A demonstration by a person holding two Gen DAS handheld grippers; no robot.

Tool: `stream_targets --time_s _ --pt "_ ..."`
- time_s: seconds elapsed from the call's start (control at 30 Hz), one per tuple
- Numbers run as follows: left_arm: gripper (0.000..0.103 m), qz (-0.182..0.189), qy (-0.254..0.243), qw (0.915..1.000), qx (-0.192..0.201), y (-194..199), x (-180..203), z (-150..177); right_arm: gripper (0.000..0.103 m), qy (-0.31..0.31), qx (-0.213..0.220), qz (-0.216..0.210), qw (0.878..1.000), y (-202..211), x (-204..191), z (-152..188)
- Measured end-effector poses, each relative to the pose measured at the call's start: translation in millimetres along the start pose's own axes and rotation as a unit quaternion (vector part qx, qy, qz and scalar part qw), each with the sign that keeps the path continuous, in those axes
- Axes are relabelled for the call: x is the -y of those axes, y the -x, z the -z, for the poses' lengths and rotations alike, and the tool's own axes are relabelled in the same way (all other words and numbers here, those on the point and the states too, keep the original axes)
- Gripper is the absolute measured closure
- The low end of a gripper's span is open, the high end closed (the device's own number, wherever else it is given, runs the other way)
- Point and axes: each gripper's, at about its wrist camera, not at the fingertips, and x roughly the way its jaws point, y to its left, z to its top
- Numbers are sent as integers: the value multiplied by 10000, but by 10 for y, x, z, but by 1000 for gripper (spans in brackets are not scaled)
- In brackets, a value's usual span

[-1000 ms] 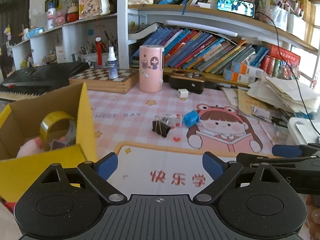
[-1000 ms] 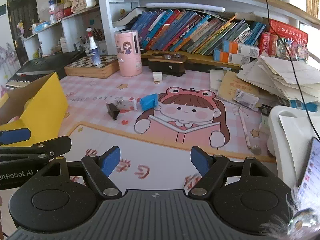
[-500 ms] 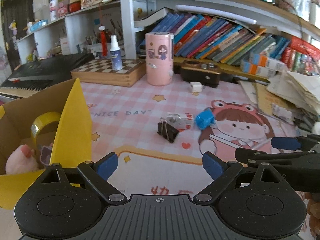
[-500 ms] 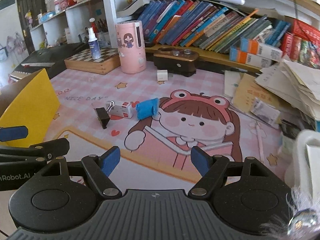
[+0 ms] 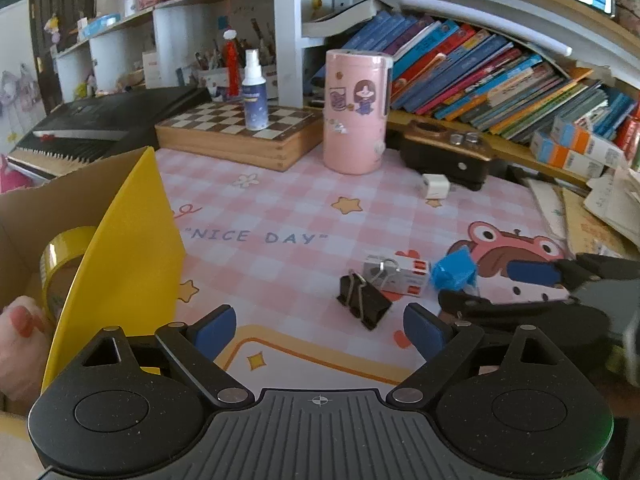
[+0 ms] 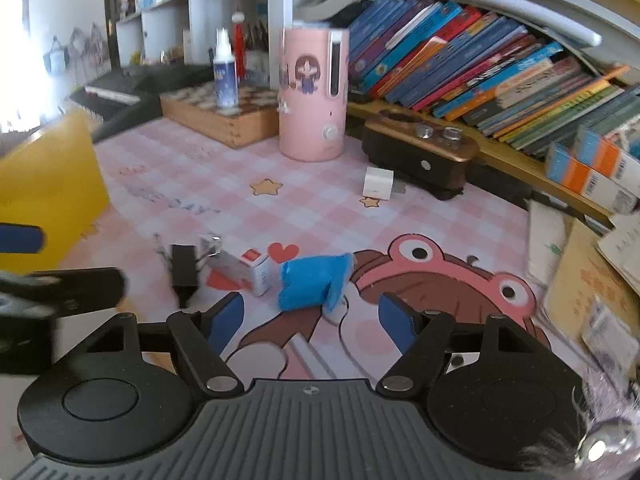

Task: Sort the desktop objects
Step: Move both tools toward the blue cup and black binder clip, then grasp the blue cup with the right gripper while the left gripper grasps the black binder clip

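Observation:
A black binder clip point(image 5: 364, 300), a small white box with red marks point(image 5: 400, 276) and a blue object point(image 5: 456, 270) lie together on the pink checked mat. My left gripper point(image 5: 318, 328) is open and empty, just short of the clip. From the right, my right gripper point(image 5: 500, 288) reaches toward the blue object. In the right wrist view my right gripper point(image 6: 311, 318) has its jaws closing. The blue object point(image 6: 316, 284) lies just ahead of the gap, untouched by the pads. The white box point(image 6: 244, 270) and the clip point(image 6: 184, 272) lie left of it.
An open cardboard box with a yellow flap point(image 5: 128, 240) at the left holds a yellow tape roll point(image 5: 60, 256). Behind stand a pink humidifier point(image 5: 356, 112), a chessboard box point(image 5: 236, 132) with a spray bottle point(image 5: 254, 92), a brown device point(image 5: 444, 152) and a white cube point(image 5: 435, 186). Papers point(image 6: 592, 280) pile up at the right.
Both grippers have moved forward and lower toward the clip, the white box and the blue object. The right gripper's jaws now stand narrower, with the blue object close before them.

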Motion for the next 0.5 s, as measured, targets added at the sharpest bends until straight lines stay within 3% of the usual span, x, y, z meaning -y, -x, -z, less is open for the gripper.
stream_targets --time_s 0.2,0.3,0.5 --pt "11 -9 70 10000 -53 -95 -6 -49 44 -36 -209 -9 9998 -348 39 -71" --pt "12 27 70 10000 -59 -158 15 -67 61 -88 -143 -174 9997 -393 68 -75" --pt "22 165 40 9997 -149 -345 114 -99 64 -126 -3 -8 9999 -265 144 -64"
